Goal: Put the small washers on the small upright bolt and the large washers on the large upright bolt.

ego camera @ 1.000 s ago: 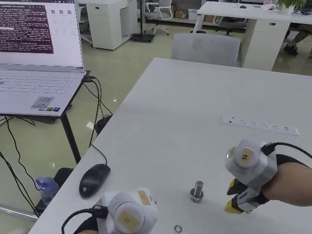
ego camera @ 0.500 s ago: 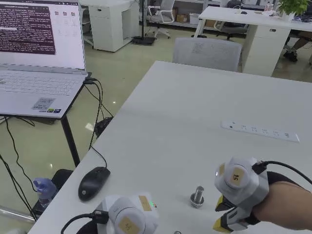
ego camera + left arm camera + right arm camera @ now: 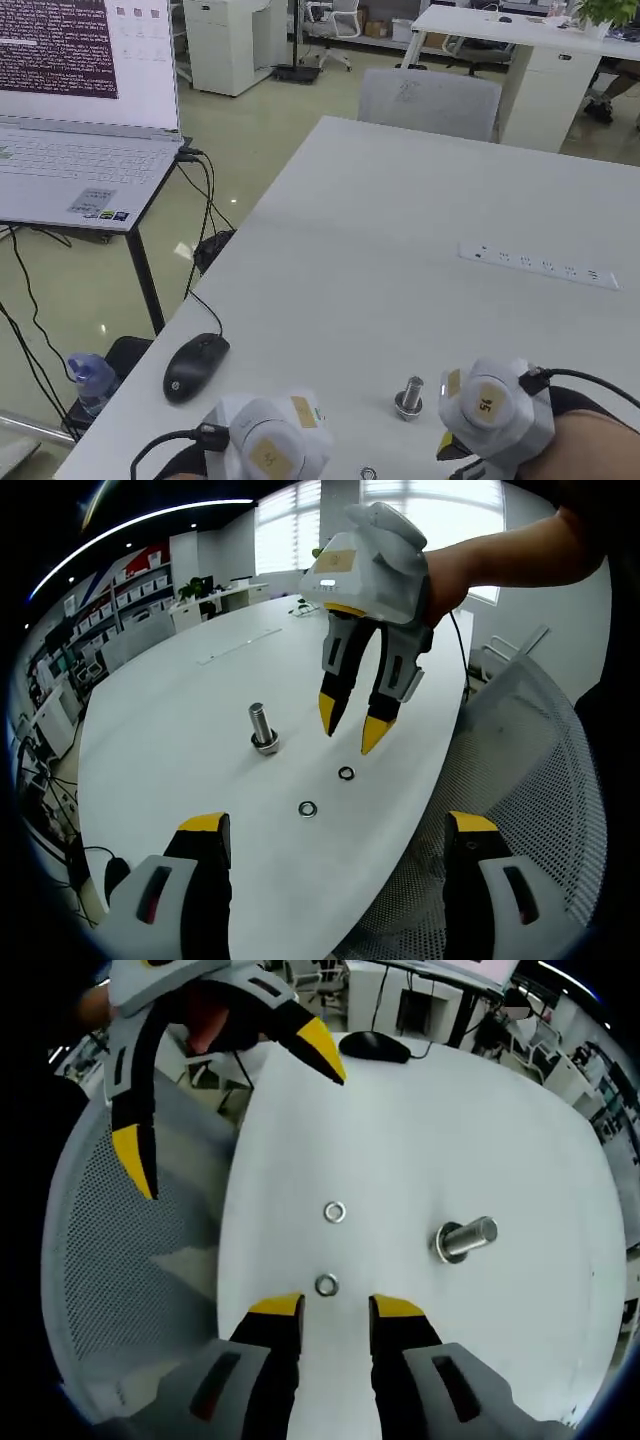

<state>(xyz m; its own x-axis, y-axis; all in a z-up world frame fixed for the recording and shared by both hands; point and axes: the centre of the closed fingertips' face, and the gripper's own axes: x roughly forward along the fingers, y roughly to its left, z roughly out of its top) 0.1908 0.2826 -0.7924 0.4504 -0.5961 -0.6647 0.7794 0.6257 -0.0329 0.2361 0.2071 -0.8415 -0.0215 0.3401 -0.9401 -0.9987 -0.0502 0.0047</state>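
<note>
One upright steel bolt (image 3: 409, 397) stands near the table's front edge, also seen as the bolt (image 3: 262, 727) and the bolt (image 3: 465, 1237). Two small washers lie flat beside it. The nearer washer (image 3: 326, 1284) sits just ahead of my right gripper (image 3: 337, 1307), level with the narrow gap between its open jaws, untouched. The other washer (image 3: 335, 1211) lies a little further on. In the left gripper view these are the washer (image 3: 346, 773) and the washer (image 3: 307, 808). My left gripper (image 3: 338, 830) is wide open and holds nothing. The right gripper (image 3: 350, 725) hangs tips-down above the washers.
A black mouse (image 3: 195, 366) with its cable lies at the table's left edge. A white power strip (image 3: 540, 267) lies further back on the right. A laptop (image 3: 80, 110) stands on a side table to the left. A mesh chair (image 3: 130, 1260) sits below the table's front edge.
My right gripper has come down and toward the table's front edge, closer to the washers. The left gripper has barely moved. The head camera has shifted slightly.
</note>
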